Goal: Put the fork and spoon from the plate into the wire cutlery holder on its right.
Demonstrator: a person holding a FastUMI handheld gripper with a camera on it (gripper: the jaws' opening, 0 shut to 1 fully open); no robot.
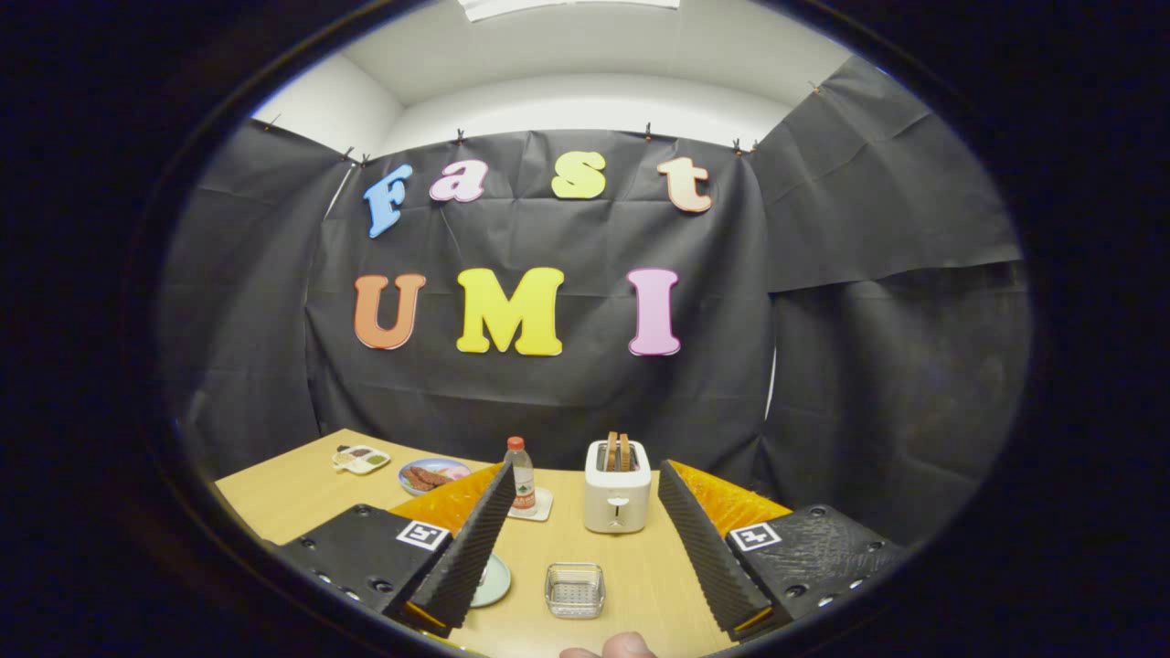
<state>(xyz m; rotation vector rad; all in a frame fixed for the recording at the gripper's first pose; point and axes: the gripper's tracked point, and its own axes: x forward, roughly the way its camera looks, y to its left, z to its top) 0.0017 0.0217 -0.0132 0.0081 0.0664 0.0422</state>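
Hand-held gripper (585, 468) open wide, gripping nothing, fingers spread well apart above the near part of the table (292, 498).

Wire cutlery holder (575, 589) standing between the fingers, low and square, just right of the plate (492, 581). Only a pale sliver of that plate peeking out from behind the left finger; fork and spoon presumably on the covered part, so cannot tell how they lie.

Likely light, stiff and slick, being thin cutlery lying flat on a hard plate. Best taken across the middle of the handle, where the fingers can close flat on both sides. Should be lifted level, since a hold near one end would probably let it swing or slip. Worth watching that the plate is not dragged or tipped by a finger pressing on its rim.

Short carry rightward to the holder, over bare table. Beyond the holder, a toaster (618, 498) with slices standing up in it; left of that, a bottle (521, 473) on a coaster, tall and probably easy to knock. Farther left, a dish of food (432, 475) and a small tray (361, 459), well apart from the path. At the near edge, a person's fingertip (626, 646), close to the holder.
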